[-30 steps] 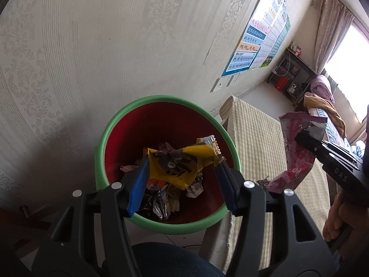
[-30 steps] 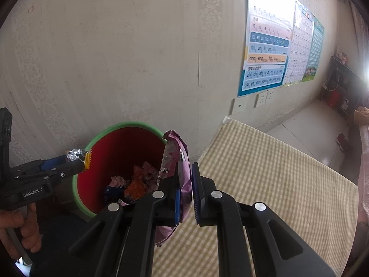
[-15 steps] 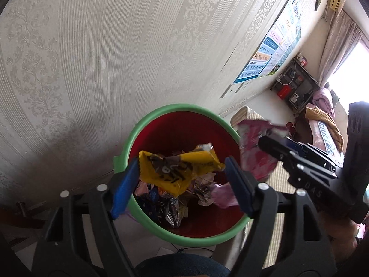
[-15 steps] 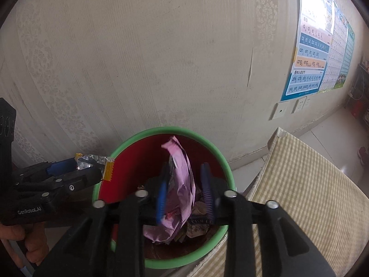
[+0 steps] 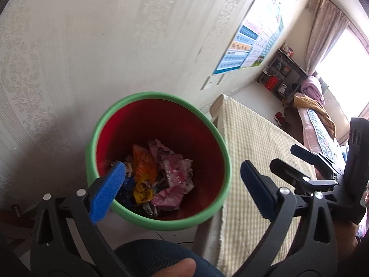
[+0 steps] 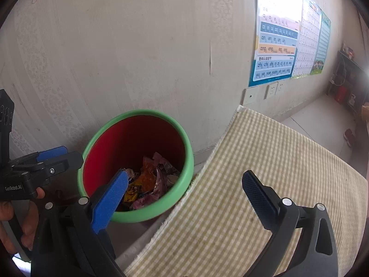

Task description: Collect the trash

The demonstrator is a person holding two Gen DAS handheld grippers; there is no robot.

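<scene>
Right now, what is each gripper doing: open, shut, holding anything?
Left gripper: open, empty; jaws have just been opening.
Right gripper: open, empty; jaws have just been opening.

Both black-framed tongs, left [image 5: 182, 182] and right [image 6: 184, 194], carry ribbed blue pads, silver screws and white "GenRobot.AI" lettering.

The left gripper [image 5: 182, 184], which pinched a yellow wrapper [image 5: 142, 190] above the bin [image 5: 159, 97], now stands wide with nothing between its jaws, having just opened; that wrapper lies inside the bin. The right gripper [image 6: 184, 192] has likewise just opened, and its pink wrapper [image 5: 171, 177] now rests in the bin beside the yellow one.
</scene>
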